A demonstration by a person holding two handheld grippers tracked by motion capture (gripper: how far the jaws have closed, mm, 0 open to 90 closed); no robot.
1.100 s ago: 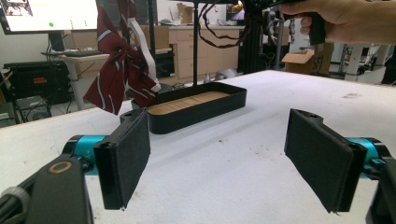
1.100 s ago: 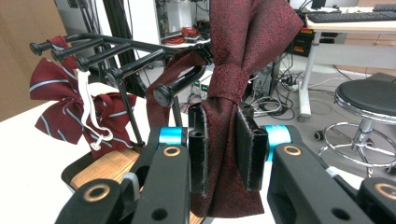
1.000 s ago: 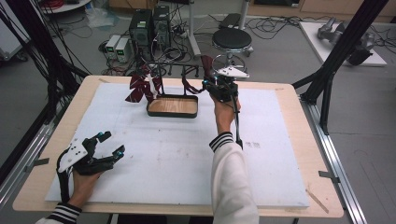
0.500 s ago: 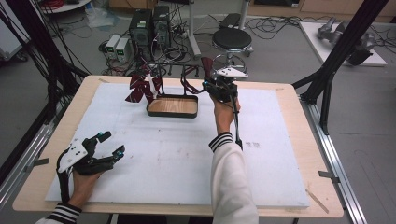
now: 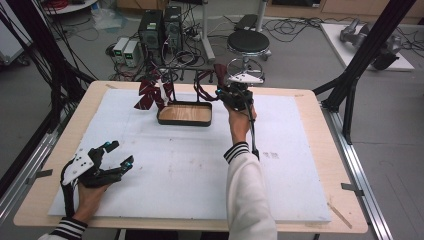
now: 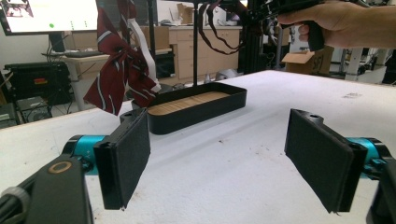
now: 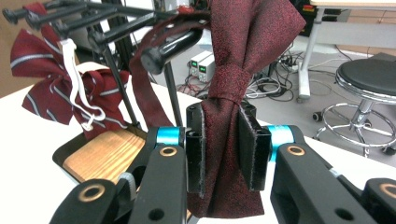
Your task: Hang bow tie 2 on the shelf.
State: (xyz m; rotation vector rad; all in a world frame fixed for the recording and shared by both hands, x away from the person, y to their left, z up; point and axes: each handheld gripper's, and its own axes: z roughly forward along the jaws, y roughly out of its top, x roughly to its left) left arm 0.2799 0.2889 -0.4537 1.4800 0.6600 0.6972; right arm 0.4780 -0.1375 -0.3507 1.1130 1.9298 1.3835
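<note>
Table: we record a pale wooden top laid with a white sheet.
Tray: a black-walled tray with a wood floor, at the far middle of the sheet; it carries an upright black rack.
Rack: several black pegs pointing out at the top, seen close in the right gripper view.
Striped bow tie: dark red with pale stripes and a white strap, hanging from the rack's left side, above the tray's left end.
Plain bow tie: dark red, patterned weave, hanging just to the right of the rack; its strap loops up towards a peg.
Right tool: jaws closed on the plain bow tie just below its knot, cloth filling the gap between the pads. In the high view it sits beyond the tray's right end.
Left tool: jaws wide apart, holding nothing, at the near left of the sheet, well apart from the tray.
Step in hand: we judge the plain bow tie is being hung on, or lifted off, the rack; we cannot tell which.
Next move: either way, we would keep the grip firm and guide the strap along the peg without dragging the rack over.
</note>
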